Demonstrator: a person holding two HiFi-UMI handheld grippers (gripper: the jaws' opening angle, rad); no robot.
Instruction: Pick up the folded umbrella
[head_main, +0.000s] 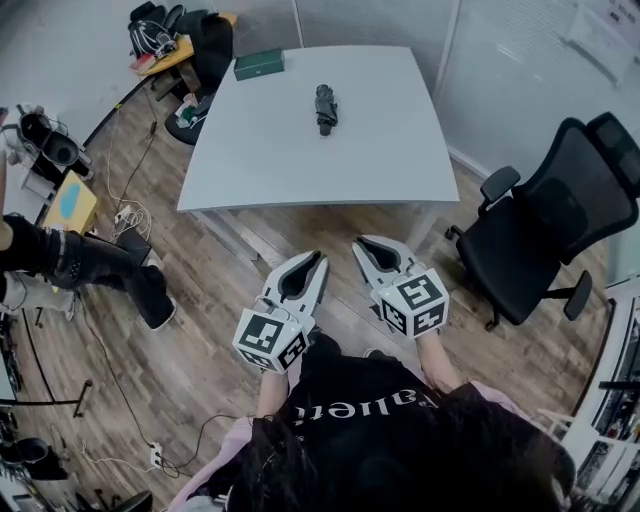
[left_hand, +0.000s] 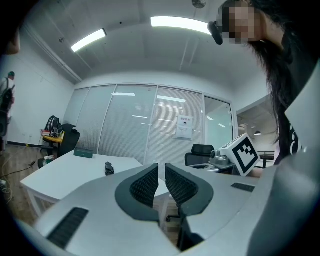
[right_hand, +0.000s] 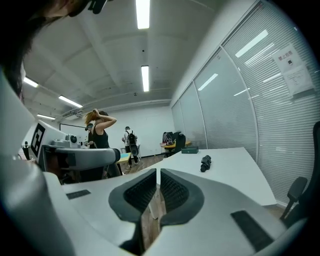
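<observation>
1. Nearest the head camera, over the wood floor, the person's two forearms reach forward, each carrying a gripper with a marker cube at its back.
2. The left gripper points toward the table. In the left gripper view its jaws stand almost together, with only a thin slit between the ribbed pads and nothing in them.
3. The right gripper sits just beside it. In the right gripper view its jaws are drawn fully together and hold nothing.
4. Both grippers hang short of the near edge of the white table, touching neither the table nor anything on it.
5. The folded umbrella, black and compact, lies flat on the table top, about midway across and in the far half. Its length runs away from the person, and it is well apart from both grippers.
6. A green box rests at the table's far left corner, apart from the umbrella.
7. A black office chair stands to the right of the table. On the left, a seated person's booted legs stretch across the floor.
8. Beyond the table's far left corner, dark bags are heaped on an orange desk.
</observation>
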